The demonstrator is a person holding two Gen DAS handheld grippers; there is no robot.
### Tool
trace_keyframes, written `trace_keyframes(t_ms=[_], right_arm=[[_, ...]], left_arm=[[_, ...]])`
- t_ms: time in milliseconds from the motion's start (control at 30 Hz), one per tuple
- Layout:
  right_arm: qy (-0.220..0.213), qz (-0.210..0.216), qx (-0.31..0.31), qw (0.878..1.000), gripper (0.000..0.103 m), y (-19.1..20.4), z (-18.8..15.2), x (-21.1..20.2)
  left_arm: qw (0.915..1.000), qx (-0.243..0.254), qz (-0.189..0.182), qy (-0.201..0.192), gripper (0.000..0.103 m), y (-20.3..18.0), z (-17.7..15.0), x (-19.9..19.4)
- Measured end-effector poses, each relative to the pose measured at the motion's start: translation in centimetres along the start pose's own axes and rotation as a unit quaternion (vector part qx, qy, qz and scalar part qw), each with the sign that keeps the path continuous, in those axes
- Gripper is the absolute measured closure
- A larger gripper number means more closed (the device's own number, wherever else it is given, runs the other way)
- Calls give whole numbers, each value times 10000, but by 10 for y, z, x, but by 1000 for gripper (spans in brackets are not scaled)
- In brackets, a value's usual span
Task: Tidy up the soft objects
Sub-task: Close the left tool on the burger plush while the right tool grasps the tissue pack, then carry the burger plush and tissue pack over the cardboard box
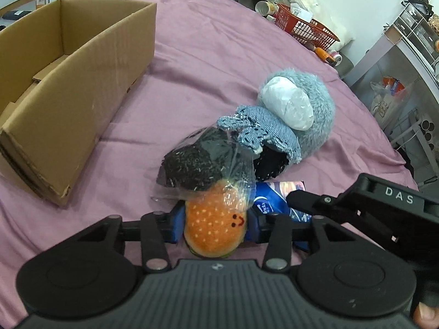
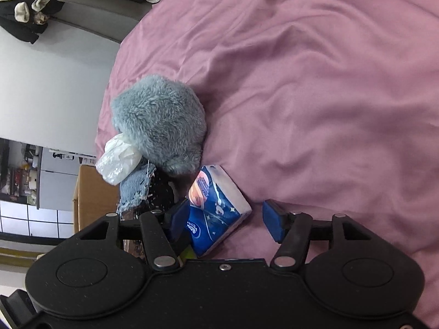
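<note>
**Two claws down among the soft things on the pink bed**

The pink bedsheet point(image 1: 208, 54) covered the whole work surface, creased and bare on its far side. An open cardboard box point(image 1: 68, 82) stood on it at the left of the left wrist view, well apart from the heap of soft things. The largest of these, a blue-grey furry plush point(image 2: 162, 120), lay beyond both claws with a crumpled white plastic bag point(image 1: 288, 104) resting on it. A blue knitted piece point(image 1: 263, 134) lay against the plush, touching a dark knit in a clear bag point(image 1: 197, 161).

The blue tissue pack point(image 2: 216, 211) sat between the pads of the right claw point(image 2: 226, 219). Its left pad lay against the pack; its right pad stood clear of it, so the jaws were part open and pressed on nothing. White script was printed on the pack, too small to read.

The orange burger plush point(image 1: 214, 224), with a small stitched face, lay right between the blue pads of the left claw point(image 1: 215, 223), which had narrowed onto its sides and held it. The clear bag overlapped its top.

The right claw's body, seen from the left wrist, bore the letters "DAS" point(image 1: 399, 191).
</note>
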State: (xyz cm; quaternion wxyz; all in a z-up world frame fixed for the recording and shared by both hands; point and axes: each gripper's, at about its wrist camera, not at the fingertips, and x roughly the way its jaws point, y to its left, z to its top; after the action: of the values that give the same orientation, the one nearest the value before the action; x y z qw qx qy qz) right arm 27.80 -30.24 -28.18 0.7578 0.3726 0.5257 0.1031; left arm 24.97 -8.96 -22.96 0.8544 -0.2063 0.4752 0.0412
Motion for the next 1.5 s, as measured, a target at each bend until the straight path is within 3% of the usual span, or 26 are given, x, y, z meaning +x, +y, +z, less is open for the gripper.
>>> trace_keyframes(t_ms=[133,167,233,567,1133,1500], right_arm=[[-34,40,6,10000,41,0,0,3],[-41,10,-41,10000,44,1,0,3],[-38,-35,-169,9998,61,3,0,3],[-150,168,-422,9989,79,12,-8,-19],[-891,173,-877,9920,81,30,-36,-89],[-1226,349,-1376,9823,81,54,-48,-109]], left_arm=[[10000,-40,-33,23,60,2,0,1],[10000,-33,-37,18,60,1,0,1],[10000,-24,-40,8,61,2,0,1],[9999,-60,110,53,62,4,1,-14],[9989,336,107,-299,62,-2,1,-83],[9965,560,83,-623,62,-9,6,-124]])
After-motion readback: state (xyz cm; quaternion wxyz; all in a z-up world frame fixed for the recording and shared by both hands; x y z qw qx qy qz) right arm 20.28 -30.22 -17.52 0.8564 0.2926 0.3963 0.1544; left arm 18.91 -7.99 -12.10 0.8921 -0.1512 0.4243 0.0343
